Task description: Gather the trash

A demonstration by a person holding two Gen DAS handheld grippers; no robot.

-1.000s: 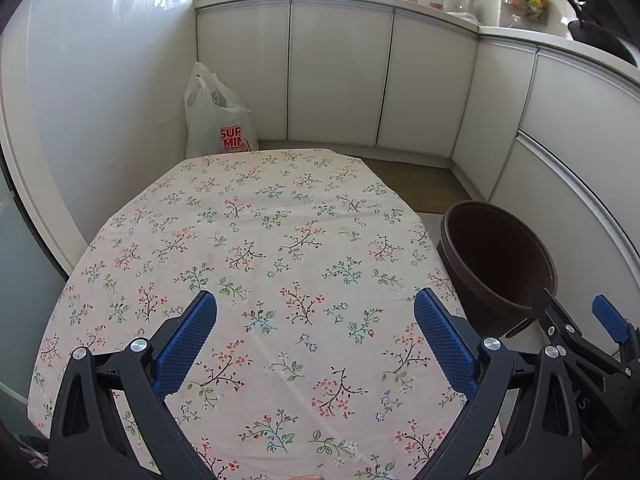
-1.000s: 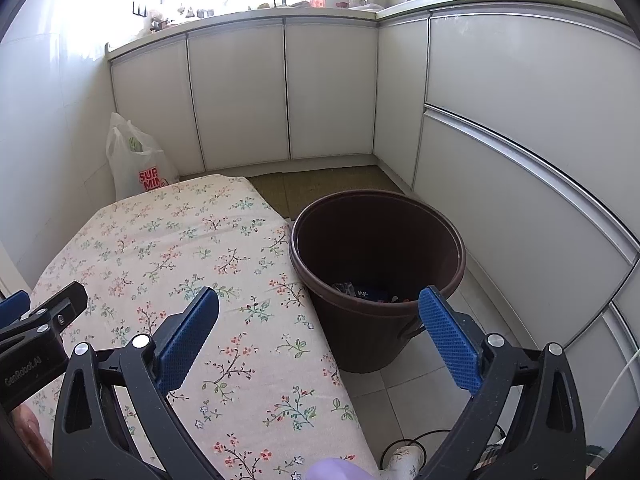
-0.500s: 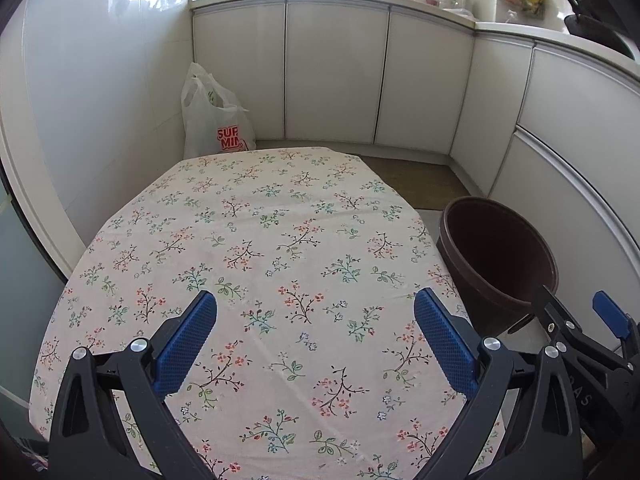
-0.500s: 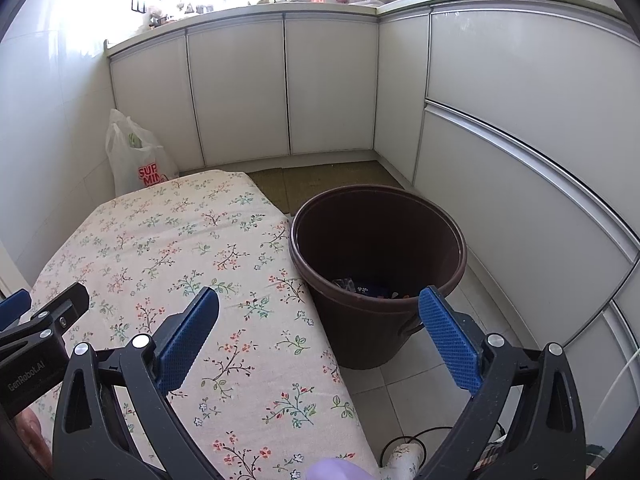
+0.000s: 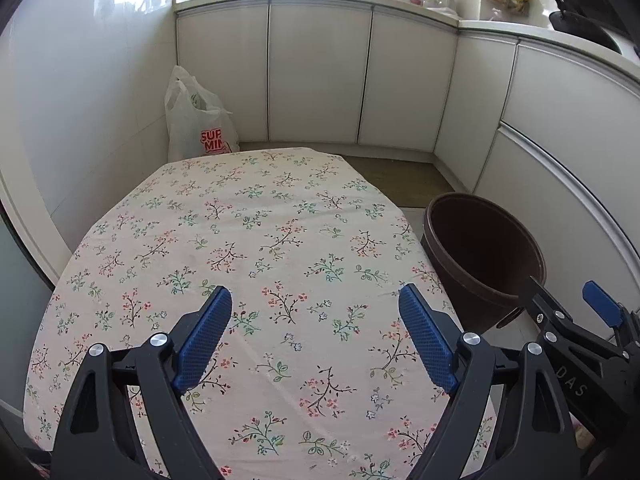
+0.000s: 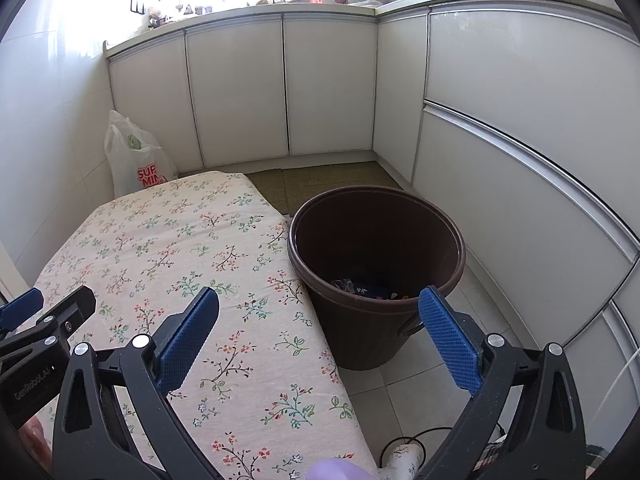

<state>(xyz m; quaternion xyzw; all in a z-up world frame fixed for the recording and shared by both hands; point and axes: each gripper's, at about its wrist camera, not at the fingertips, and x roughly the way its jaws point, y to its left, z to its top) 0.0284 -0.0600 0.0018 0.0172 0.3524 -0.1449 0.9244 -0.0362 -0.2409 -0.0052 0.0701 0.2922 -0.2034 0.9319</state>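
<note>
Two tongs hang above a bench (image 5: 280,208) draped in a floral cloth. The left tongs (image 5: 316,332) stand apart with only the cloth showing in the gap, and their jaws have just been closing a little; nothing sits between the blue pads. The right tongs (image 6: 320,336) are spread wide and hold nothing, one pad over the cloth, the other over the floor tiles beside the brown bin (image 6: 376,280). That bin stands on the floor just beside the bench's right edge, and the trash (image 6: 364,289), a few dark and clear scraps, lies at its bottom. A white plastic bag (image 5: 198,120) with red lettering sits on the floor past the far end of the bench, against the wall and white cabinets (image 5: 320,68)
</note>
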